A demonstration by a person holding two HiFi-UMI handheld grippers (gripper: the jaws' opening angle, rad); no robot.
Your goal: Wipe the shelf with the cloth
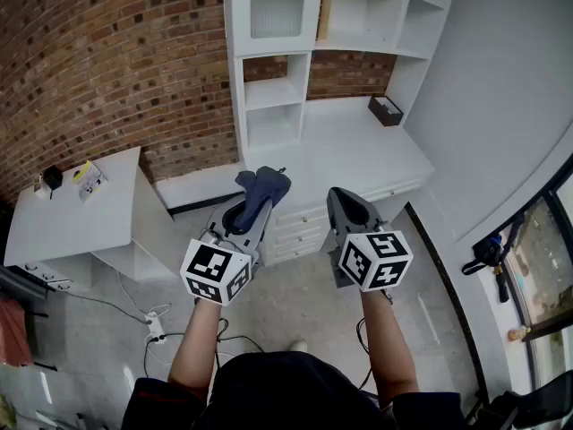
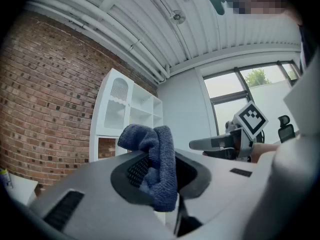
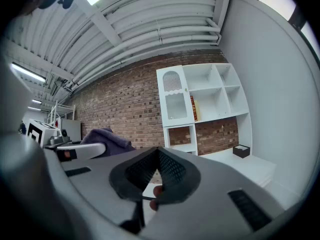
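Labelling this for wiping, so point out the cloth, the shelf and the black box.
cloth [image 1: 263,189]: head view, its bunched blue top.
shelf [image 1: 271,94]: head view, a lower cubby's board.
black box [image 1: 386,111]: head view, its dark middle.

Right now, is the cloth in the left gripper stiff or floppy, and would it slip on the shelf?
Probably floppy: the cloth folds and droops from the left gripper. Its fuzzy weave looks light and would likely drag, not slip, on the shelf.

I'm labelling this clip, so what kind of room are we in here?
Probably a loft-style room set up as a home office: a bare brick wall, a white shelf unit with a built-in desk, and bare ceiling pipes.
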